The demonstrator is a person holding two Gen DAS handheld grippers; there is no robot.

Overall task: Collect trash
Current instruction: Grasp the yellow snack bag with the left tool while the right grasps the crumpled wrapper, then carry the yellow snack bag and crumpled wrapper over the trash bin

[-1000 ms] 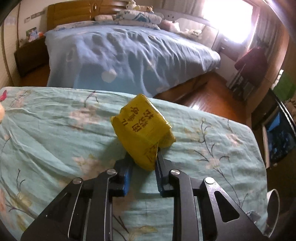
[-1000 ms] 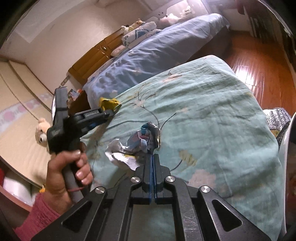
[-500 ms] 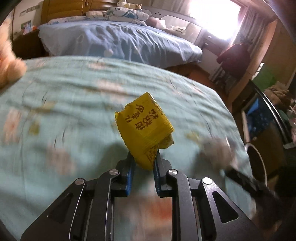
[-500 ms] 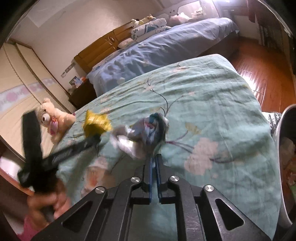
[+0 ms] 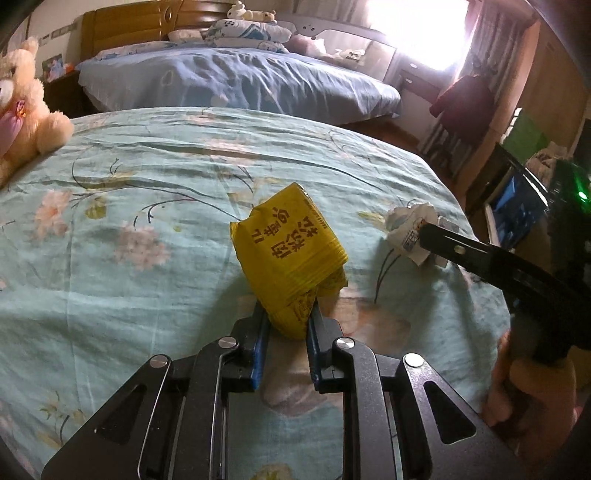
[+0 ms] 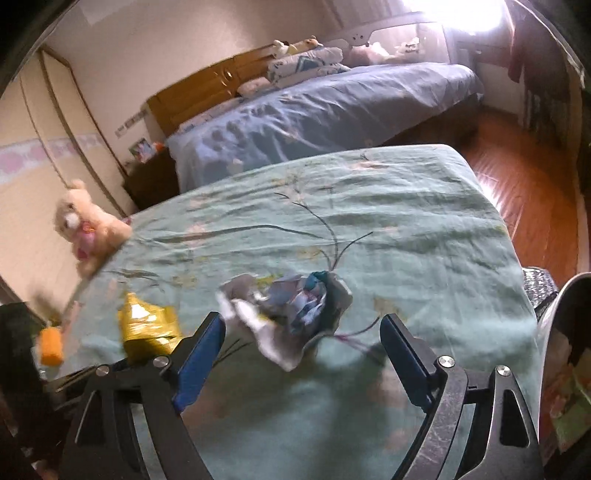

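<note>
Left gripper (image 5: 286, 325) pinches glossy yellow packet (image 5: 290, 251); right gripper (image 6: 303, 332) opening (crumpled paper (image 6: 288, 310) seemingly loose).

Blown-out window glare (image 5: 424, 33) flooding the far right corner, dim room elsewhere, fisheye edges bending and darkening, crumpled white-and-blue paper wad (image 6: 291, 314) smearing with motion blur in the right wrist view

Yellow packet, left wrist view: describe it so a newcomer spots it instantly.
Start at the teal floral bedspread filling the foreground. Just above its middle, the left gripper pinches the yellow packet by its lower corner. It is bright yellow, boxy, with dark printed characters; the crumpled paper wad to its right is white.
</note>
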